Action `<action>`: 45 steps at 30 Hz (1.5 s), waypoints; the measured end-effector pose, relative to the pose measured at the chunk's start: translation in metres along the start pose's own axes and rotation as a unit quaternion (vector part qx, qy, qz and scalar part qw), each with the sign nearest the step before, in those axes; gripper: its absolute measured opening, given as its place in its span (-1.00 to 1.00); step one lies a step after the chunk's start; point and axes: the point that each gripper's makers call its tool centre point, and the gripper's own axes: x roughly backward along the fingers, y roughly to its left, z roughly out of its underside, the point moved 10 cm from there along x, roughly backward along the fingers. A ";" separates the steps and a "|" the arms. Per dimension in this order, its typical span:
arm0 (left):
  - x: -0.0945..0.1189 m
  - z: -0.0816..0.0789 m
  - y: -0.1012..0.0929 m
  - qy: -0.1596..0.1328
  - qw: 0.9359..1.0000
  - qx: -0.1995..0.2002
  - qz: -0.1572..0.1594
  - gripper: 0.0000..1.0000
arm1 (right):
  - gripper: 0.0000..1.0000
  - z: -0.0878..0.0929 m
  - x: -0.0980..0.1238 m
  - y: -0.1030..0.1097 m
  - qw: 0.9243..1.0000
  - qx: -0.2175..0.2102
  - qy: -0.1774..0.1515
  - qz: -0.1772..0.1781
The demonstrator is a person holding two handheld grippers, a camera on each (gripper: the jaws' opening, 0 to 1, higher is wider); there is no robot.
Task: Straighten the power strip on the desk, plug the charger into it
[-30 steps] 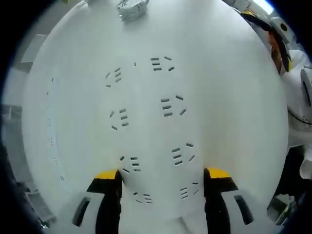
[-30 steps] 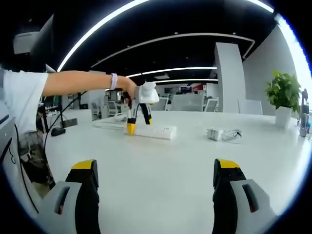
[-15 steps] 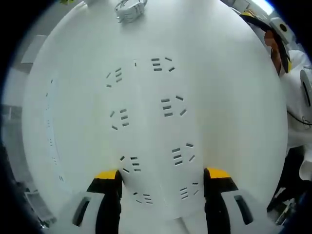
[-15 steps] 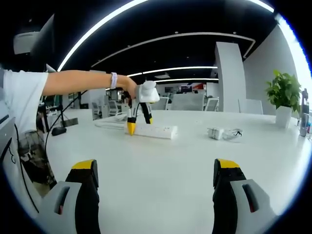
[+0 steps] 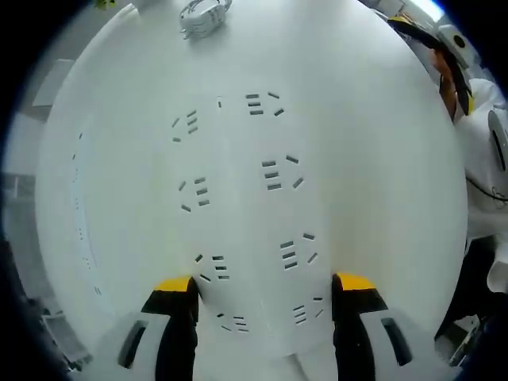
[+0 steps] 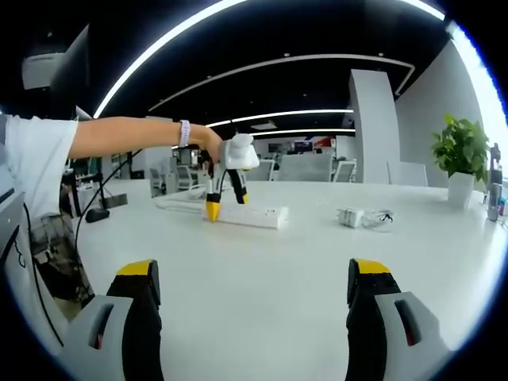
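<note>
The white power strip (image 5: 238, 182) lies lengthwise under my left gripper (image 5: 263, 284), several sockets facing up. Its near end sits between the yellow-tipped jaws, which are shut on its sides. From the right gripper view, the power strip (image 6: 252, 214) rests on the white desk (image 6: 262, 262), and the left gripper (image 6: 225, 202) comes down over its left end, held by a person's outstretched arm. The white charger (image 6: 349, 217) with its coiled cable (image 6: 381, 216) lies to the strip's right; the charger (image 5: 205, 14) also lies beyond the strip's far end. My right gripper (image 6: 254, 274) hangs open over bare desk.
A potted plant (image 6: 462, 159) stands at the desk's far right. The strip's cord (image 6: 176, 203) trails left toward a black object (image 6: 95, 213). The person's white sleeve (image 5: 486, 143) is at the right of the left gripper view. Office chairs stand behind the desk.
The power strip has turned slightly with my left gripper: its far end swung a little left in the right gripper view, and the charger slid left in the left gripper view. Right gripper unmoved.
</note>
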 end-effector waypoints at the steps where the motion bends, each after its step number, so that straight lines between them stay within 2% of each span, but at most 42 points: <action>1: 0.000 0.000 0.000 0.000 1.000 0.000 0.000 0.39 | 0.96 0.000 0.000 0.000 1.000 0.000 -0.001 0.000; 24: -0.001 0.001 -0.003 -0.001 1.000 0.004 0.002 0.42 | 0.96 -0.001 0.002 0.001 1.000 0.007 -0.001 0.010; 29: 0.000 0.002 -0.002 0.000 1.000 0.001 -0.014 0.62 | 0.96 -0.002 0.004 0.001 1.000 0.009 -0.002 0.012; 31: 0.003 0.004 0.000 0.000 1.000 0.004 -0.019 0.64 | 0.96 -0.001 0.005 0.000 1.000 0.008 -0.002 0.013; 36: 0.013 0.005 0.001 -0.030 0.998 0.017 -0.048 0.86 | 0.96 -0.001 0.005 0.001 1.000 0.009 -0.001 0.014; 38: 0.016 0.006 0.000 -0.035 0.998 0.021 -0.050 0.95 | 0.96 -0.001 0.004 0.002 1.000 0.010 -0.001 0.011; 42: 0.018 0.009 0.000 -0.039 0.997 0.028 -0.060 0.99 | 0.96 -0.002 0.006 0.004 1.000 0.012 -0.003 0.009; 45: 0.022 0.011 0.000 -0.055 0.995 0.039 -0.066 0.99 | 0.96 -0.003 0.008 0.005 1.000 0.013 -0.004 0.009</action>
